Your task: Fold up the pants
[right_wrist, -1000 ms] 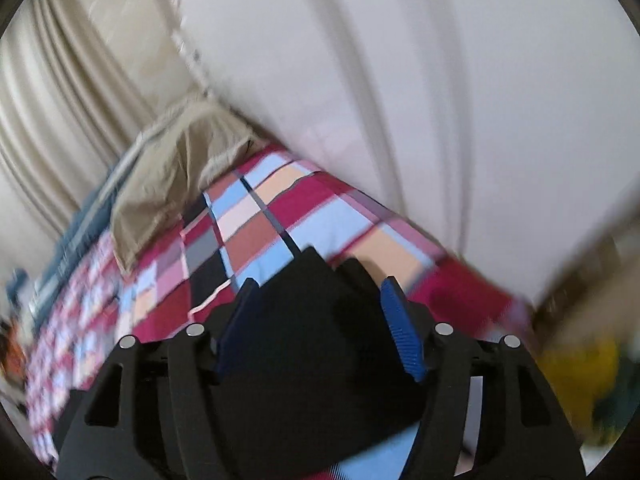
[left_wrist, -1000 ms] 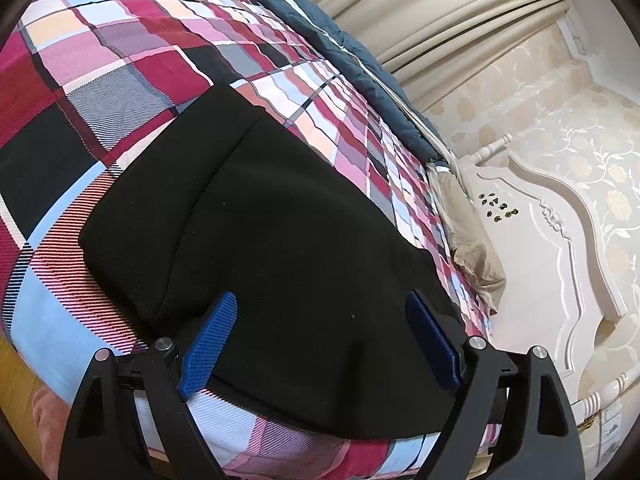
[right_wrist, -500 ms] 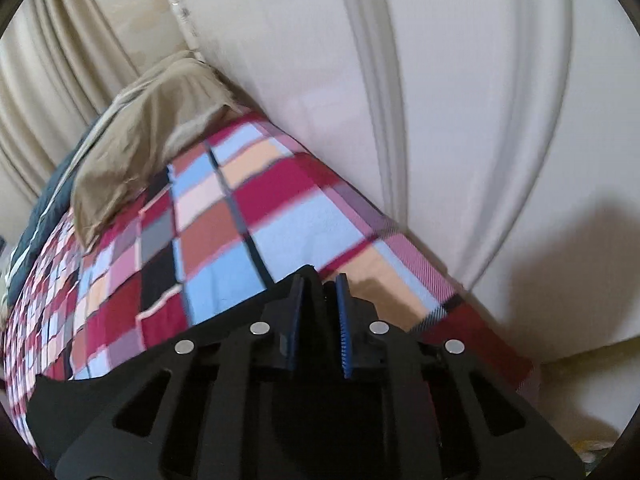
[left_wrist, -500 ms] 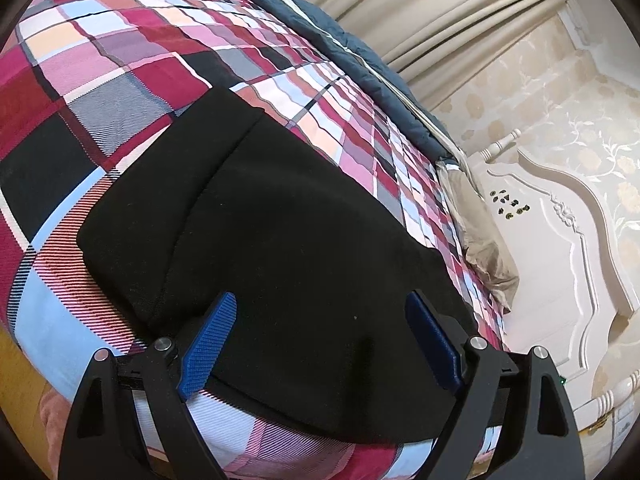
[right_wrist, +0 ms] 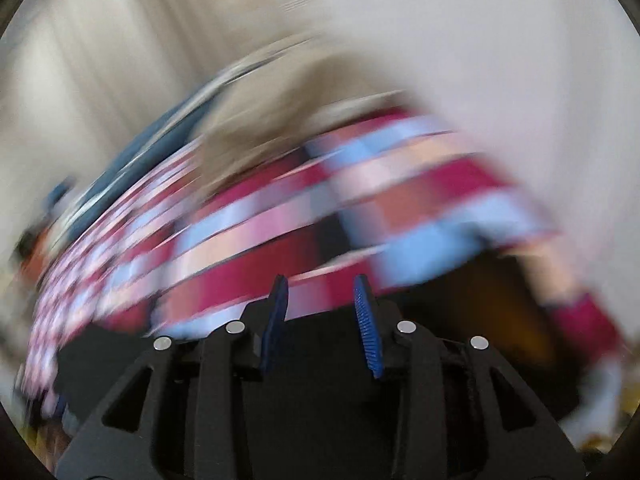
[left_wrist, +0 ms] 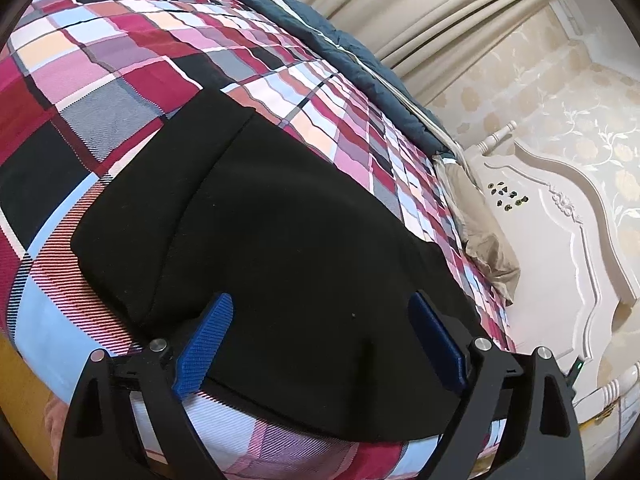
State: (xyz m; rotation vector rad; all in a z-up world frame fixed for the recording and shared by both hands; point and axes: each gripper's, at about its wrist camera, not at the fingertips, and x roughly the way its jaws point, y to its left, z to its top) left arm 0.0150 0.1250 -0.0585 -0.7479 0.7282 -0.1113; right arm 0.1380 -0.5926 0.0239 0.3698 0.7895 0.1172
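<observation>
Folded black fabric pants (left_wrist: pixel 280 240) lie flat on a bed's red, pink and blue checked quilt (left_wrist: pixel 120 60). The left tongs (left_wrist: pixel 320 344), at six o'clock, hang spread wide above them, gripping nothing. The right tongs (right_wrist: pixel 322 320), in a motion-blurred view, have just been opening and stand partly apart with nothing clamped.

I see pants (left_wrist: pixel 280 232) lying on the bedspread (left_wrist: pixel 120 80) near its front edge, left gripper (left_wrist: pixel 320 340) above their near part, quilt (left_wrist: pixel 344 60) along the bed's far side, pillow (left_wrist: pixel 480 236) right beside the headboard (left_wrist: pixel 560 232), curtain (left_wrist: pixel 420 12) behind.
</observation>
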